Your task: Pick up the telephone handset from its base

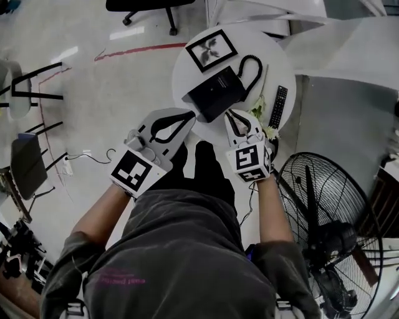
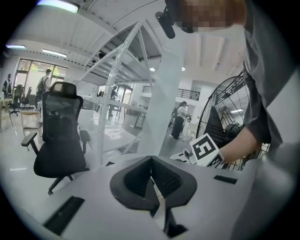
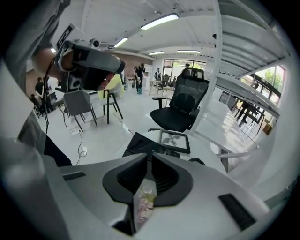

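The black telephone point(image 1: 218, 92) sits on a small round white table point(image 1: 187, 75), with its coiled cord point(image 1: 250, 67) looping off to the right. I cannot make out the handset apart from the base. My left gripper point(image 1: 189, 116) is shut and empty, its tips just short of the phone's near left corner. My right gripper point(image 1: 234, 113) is also shut and empty, close to the phone's near right edge. In the right gripper view the telephone point(image 3: 139, 143) shows just past the shut right gripper point(image 3: 150, 158). The left gripper point(image 2: 151, 161) looks out over the room, away from the phone.
Beyond the phone a framed picture point(image 1: 211, 50) lies on the table. A black remote point(image 1: 278, 106) and some flowers point(image 1: 259, 104) are at its right side. A standing fan point(image 1: 330, 230) is close on my right. Chairs point(image 1: 149, 7) and a cable point(image 1: 93, 156) are on the floor around.
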`<state>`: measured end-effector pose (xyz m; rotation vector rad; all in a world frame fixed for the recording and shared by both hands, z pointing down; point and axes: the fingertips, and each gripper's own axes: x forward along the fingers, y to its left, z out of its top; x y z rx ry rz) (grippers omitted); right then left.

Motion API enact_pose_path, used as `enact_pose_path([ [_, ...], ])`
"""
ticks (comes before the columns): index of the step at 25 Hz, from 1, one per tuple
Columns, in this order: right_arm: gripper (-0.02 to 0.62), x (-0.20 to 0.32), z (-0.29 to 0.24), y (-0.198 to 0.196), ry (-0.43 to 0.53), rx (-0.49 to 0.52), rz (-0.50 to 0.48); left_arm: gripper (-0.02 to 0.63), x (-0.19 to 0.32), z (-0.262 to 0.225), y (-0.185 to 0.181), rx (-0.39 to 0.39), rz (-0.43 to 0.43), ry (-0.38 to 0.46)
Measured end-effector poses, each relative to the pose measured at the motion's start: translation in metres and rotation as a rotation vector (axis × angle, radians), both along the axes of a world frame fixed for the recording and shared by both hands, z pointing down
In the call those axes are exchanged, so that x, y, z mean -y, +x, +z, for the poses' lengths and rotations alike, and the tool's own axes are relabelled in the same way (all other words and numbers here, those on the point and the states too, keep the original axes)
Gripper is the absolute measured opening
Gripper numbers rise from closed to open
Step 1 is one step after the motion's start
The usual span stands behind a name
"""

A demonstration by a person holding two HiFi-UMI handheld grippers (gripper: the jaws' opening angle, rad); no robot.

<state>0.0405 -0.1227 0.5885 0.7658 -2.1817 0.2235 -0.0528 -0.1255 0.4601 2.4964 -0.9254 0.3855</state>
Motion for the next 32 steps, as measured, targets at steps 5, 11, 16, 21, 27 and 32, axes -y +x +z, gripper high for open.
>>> enact_pose_path([
  [5,0.051,-0.001,0.037,0.01,0.025,-0.145,-0.131,0.015,0.001,0.014,0.002,0.005,-0.046,-0.03],
  [11,0.131,-0.008,0.078,0.019,0.066,-0.306,-0.267,0.015,0.0,0.033,-0.003,0.018,-0.084,-0.062],
  [16,0.178,-0.003,0.102,0.016,0.192,-0.425,-0.359,0.015,0.0,0.049,-0.005,0.028,-0.098,-0.093],
  [21,0.181,0.007,0.11,0.01,0.292,-0.462,-0.364,0.015,0.0,0.06,-0.006,0.034,-0.103,-0.118],
  [27,0.143,0.008,0.109,0.009,0.309,-0.461,-0.38,0.015,0.004,0.062,-0.006,0.044,-0.094,-0.121],
  [32,0.123,0.011,0.102,0.012,0.32,-0.455,-0.377,0.015,0.009,0.059,-0.004,0.05,-0.08,-0.113],
])
